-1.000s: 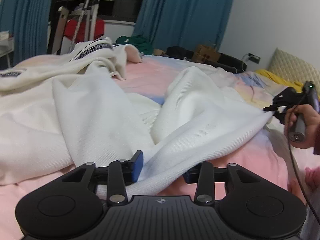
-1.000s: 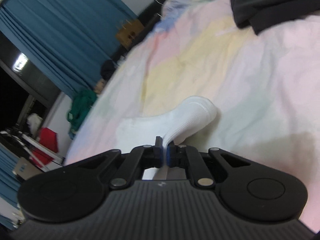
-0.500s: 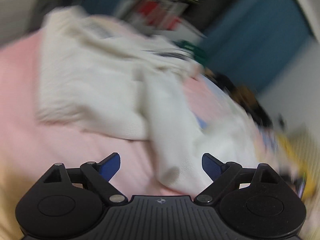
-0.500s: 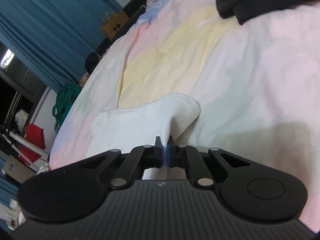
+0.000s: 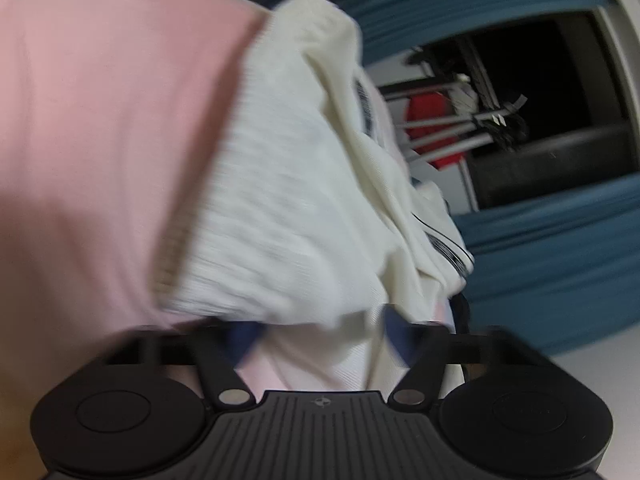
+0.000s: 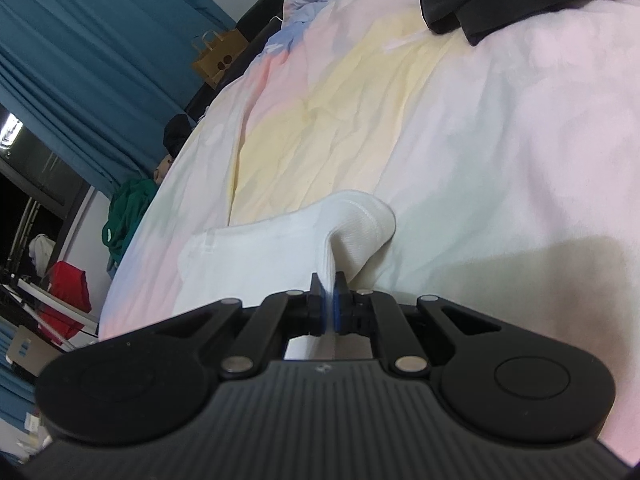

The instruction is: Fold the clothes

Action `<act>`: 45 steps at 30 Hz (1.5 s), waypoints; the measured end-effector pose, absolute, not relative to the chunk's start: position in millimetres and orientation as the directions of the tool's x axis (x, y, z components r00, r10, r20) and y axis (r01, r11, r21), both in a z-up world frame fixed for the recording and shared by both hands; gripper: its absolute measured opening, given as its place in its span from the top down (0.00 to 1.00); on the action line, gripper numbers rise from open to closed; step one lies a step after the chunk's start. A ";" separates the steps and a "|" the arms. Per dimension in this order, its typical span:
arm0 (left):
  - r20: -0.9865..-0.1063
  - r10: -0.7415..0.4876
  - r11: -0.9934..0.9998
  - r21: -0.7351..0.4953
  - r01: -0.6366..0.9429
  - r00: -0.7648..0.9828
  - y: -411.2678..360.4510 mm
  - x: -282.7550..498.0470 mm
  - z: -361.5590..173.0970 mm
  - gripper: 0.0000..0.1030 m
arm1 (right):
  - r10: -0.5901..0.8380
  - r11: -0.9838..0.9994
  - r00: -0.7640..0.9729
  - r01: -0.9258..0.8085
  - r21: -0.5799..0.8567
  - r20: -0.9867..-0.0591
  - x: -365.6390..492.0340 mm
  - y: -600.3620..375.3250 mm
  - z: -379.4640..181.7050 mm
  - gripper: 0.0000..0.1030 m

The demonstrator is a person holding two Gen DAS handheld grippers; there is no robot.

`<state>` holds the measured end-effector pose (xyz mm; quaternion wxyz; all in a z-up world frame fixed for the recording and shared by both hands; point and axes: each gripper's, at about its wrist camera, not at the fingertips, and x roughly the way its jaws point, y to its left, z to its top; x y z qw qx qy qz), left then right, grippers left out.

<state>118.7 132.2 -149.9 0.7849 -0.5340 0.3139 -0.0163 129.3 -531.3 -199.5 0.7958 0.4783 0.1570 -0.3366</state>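
Pinning the white garment's [image 6: 280, 248] cuff in the clenched right claw [image 6: 329, 308] on the bed [image 6: 480, 140]; left claw [image 5: 320, 330], seemingly released (blurred), needs a hem grasp next.

Each matte black ribbed plastic gripper [image 6: 329, 304] [image 5: 320, 334] has round side discs, silver screws, a small centre emblem, and blue finger pads [image 6: 318, 300].
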 end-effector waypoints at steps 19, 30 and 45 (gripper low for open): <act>-0.491 -0.189 0.499 -0.794 -0.348 0.850 242.9 80.0 -16.9 0.90 | -0.588 0.222 0.611 0.752 0.620 -0.530 91.5 -530.7 -184.4 0.94; -0.722 -0.108 0.686 -0.551 -0.474 0.683 263.4 47.9 -58.4 0.96 | -0.616 0.071 0.382 0.898 0.435 -0.689 68.0 -545.3 -200.5 0.94; -0.606 0.172 0.929 -0.162 -0.333 0.776 210.4 9.0 14.5 0.19 | -0.797 0.107 0.329 0.903 0.417 -0.506 60.5 -514.9 -143.4 0.29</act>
